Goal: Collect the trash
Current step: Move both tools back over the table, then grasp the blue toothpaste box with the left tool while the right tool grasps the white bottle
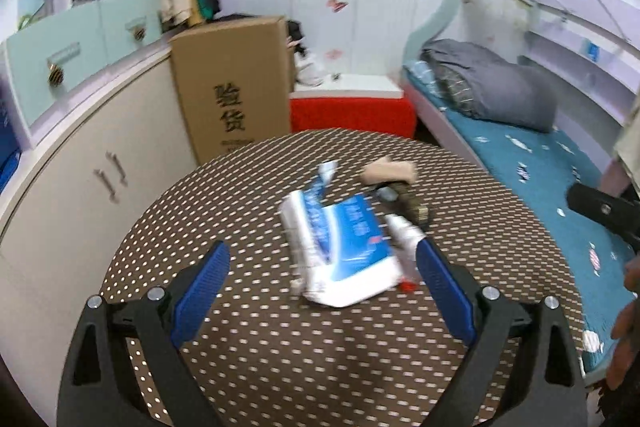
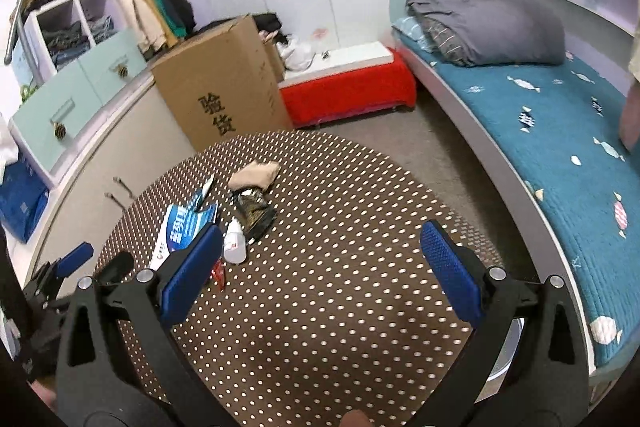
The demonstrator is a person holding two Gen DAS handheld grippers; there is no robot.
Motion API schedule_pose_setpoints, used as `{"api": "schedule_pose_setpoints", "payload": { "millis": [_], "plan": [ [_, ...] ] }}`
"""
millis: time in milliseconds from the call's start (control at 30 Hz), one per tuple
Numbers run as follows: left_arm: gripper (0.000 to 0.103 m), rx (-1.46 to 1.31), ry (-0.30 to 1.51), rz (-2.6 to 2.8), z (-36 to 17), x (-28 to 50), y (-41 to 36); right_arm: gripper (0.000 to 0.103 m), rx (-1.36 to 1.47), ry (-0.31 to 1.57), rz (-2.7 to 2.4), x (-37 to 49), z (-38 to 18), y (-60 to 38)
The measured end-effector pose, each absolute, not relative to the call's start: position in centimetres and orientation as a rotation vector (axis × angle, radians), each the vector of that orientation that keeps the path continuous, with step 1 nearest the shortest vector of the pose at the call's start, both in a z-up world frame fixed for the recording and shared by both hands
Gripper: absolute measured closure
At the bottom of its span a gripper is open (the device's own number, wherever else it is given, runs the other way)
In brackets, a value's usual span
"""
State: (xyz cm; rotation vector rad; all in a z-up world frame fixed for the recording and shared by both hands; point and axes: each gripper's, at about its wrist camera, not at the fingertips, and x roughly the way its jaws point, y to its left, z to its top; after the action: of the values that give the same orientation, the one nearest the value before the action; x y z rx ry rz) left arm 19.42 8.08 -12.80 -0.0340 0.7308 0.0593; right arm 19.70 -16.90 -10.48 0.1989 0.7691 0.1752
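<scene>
Trash lies on a round brown table with white dots (image 1: 248, 347) (image 2: 340, 307). A blue and white wrapper (image 1: 344, 247) (image 2: 182, 227), a small white bottle (image 1: 404, 235) (image 2: 234, 243), a dark crumpled wrapper (image 1: 412, 205) (image 2: 254, 209), a beige crumpled piece (image 1: 386, 171) (image 2: 256, 173) and a small red scrap (image 2: 219, 271) lie together. My left gripper (image 1: 322, 261) is open, hovering just before the blue wrapper. My right gripper (image 2: 322, 239) is open and empty over the table's middle, right of the pile. The left gripper shows at the left edge of the right wrist view (image 2: 74, 255).
A cardboard box (image 1: 232, 87) (image 2: 224, 87) stands behind the table by a white cabinet (image 1: 92, 163). A red bench (image 1: 352, 115) (image 2: 348, 91) is at the back. A bed with blue sheet (image 1: 540, 187) (image 2: 560, 147) runs along the right.
</scene>
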Motion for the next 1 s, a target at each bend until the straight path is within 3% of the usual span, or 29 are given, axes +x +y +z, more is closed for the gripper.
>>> {"api": "schedule_pose_setpoints", "payload": {
  "millis": [367,533,633,700,733,800,933,1000],
  "plan": [
    [0.011,-0.015,0.829,0.064,-17.4,22.9,9.8,0.006,0.133,0.876,0.234,23.6,-15.4,-12.0],
    [0.012,-0.011,0.853,0.043,-18.8,24.5,9.8,0.017,0.112,0.917,0.302,25.0,-17.3,-9.5],
    [0.027,-0.028,0.884,0.019,-19.7,25.6,9.9,0.029,0.103,0.928,0.320,25.7,-17.8,-8.4],
    [0.045,-0.054,0.911,0.001,-20.5,26.1,10.2,0.047,0.095,0.944,0.324,26.2,-18.1,-7.8],
    [0.046,-0.070,0.904,-0.006,-20.6,26.0,10.4,0.049,0.092,0.952,0.332,26.4,-18.3,-7.4],
    [0.066,-0.077,0.901,-0.027,-20.6,25.8,10.5,0.049,0.085,0.960,0.358,26.6,-18.5,-6.6],
    [0.071,-0.081,0.906,-0.036,-20.5,25.1,10.6,0.051,0.059,0.978,0.388,26.4,-19.1,-5.1],
    [0.072,-0.091,0.907,-0.033,-20.5,24.7,10.9,0.068,0.040,0.973,0.379,26.1,-19.2,-4.8]
  ]
}}
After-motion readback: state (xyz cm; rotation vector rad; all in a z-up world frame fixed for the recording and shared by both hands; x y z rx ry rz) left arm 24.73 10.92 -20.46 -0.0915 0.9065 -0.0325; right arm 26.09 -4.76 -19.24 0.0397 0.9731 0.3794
